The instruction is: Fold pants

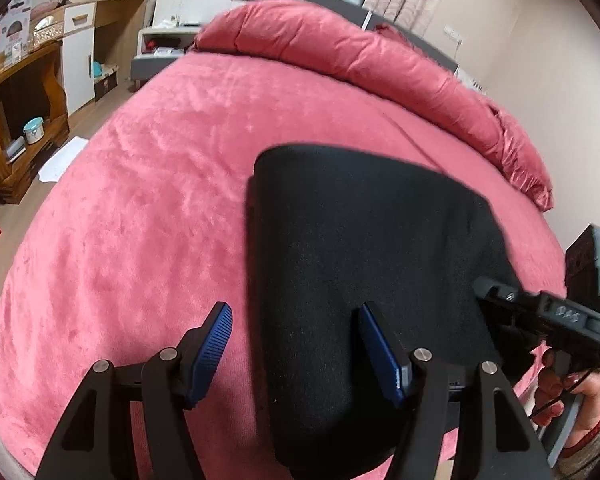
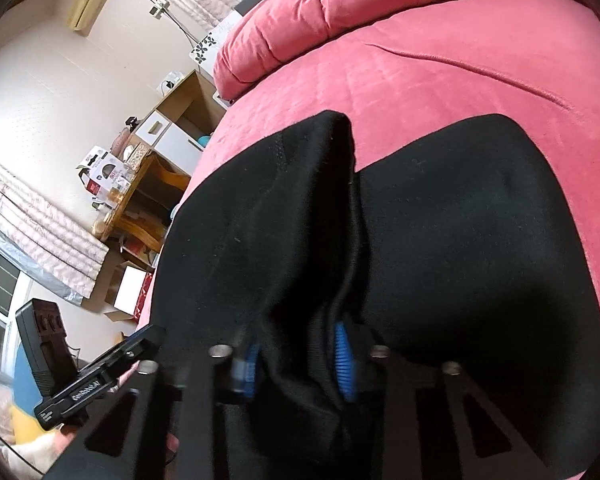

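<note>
Right gripper took the pants' edge for another fold

The black pants (image 1: 364, 264) lay part-folded on the pink bed (image 1: 140, 208). The left gripper (image 1: 296, 352) stood wide, holding nothing; the right gripper (image 2: 296, 364) pinched a bunched fold. Next, likely, the left needed its own grip.

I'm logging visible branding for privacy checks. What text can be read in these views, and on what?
"GenRobot.AI": on the left gripper body, right wrist view.
Embossed letters on the right gripper: too blurred.
Print on boxes on the shelf: too small.
</note>
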`<state>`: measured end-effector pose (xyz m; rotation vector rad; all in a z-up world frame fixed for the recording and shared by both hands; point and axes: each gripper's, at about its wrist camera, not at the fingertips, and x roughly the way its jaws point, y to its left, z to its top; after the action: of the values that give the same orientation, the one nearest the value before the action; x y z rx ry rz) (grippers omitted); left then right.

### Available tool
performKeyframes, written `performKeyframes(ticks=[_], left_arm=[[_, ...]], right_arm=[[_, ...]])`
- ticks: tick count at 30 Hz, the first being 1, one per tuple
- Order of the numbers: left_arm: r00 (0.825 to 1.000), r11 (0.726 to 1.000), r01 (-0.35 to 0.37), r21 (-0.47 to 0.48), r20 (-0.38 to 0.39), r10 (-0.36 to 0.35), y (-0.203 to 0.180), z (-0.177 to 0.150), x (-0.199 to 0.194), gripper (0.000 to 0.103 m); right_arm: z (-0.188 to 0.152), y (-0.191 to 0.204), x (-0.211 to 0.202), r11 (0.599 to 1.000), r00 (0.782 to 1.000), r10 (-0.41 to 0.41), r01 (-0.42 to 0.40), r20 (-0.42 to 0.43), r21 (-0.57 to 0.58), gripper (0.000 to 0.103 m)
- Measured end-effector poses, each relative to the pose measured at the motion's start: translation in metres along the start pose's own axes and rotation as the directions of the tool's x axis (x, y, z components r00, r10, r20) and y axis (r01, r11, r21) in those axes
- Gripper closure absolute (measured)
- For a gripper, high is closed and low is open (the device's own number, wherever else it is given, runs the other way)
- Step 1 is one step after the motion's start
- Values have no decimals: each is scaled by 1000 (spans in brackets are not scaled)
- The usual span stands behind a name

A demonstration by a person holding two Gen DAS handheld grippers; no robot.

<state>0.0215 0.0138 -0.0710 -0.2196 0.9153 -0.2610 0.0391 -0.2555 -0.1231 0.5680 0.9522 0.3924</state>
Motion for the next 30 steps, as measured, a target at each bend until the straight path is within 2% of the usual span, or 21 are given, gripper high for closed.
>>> performKeyframes(ticks=[1,3,4,6,8,10,12,14,16,20,23,27,30], left_arm=[[999,1000,4,-5,34,-3,2,1,-7,36],[997,999,-33,-6,63,34,6,5,-15,36],[997,999,-48,-14,64,49,11,7,-18,36],[998,999,-27,-42,51,30,22,7,-21,36],[1000,997,4,-82,29,-2,36,4,-23,36],[998,991,64,-121,-13,-66,48,0,-18,36],[988,978,120,-171,-74,-134,54,-2,-6,36],[977,963,172,-209,-89,-193,54,-4,2,35],[972,961,192,-200,-98,-215,49,-3,6,35],[964,970,232,-71,-114,-239,18,-3,6,37],[972,974,219,55,-101,-213,-12,-3,-4,37],[963,947,270,173,-63,-263,-48,0,-22,37],[966,915,256,313,-43,-256,-85,-1,-30,37]], right_arm=[[0,-1,0,1000,1000,-4,4,3,4,81],[-1,-5,0,1000,1000,12,-12,7,23,81],[-1,-7,1,999,1000,18,-19,9,34,81],[-1,-10,2,999,1000,28,-28,11,46,81],[-1,-11,3,998,999,32,-32,12,47,81],[-2,-11,3,998,999,35,-36,13,46,81],[-3,-13,4,998,999,39,-40,15,49,81],[-3,-18,1,998,999,38,-39,13,46,83],[-2,-14,-3,998,999,41,-41,17,41,86],[3,1,-23,998,996,66,-66,53,-3,88],[10,13,-57,993,987,114,-111,117,-30,89],[22,16,-102,995,977,82,-70,197,-67,89],[29,1,-126,998,973,39,-26,225,-63,89]])
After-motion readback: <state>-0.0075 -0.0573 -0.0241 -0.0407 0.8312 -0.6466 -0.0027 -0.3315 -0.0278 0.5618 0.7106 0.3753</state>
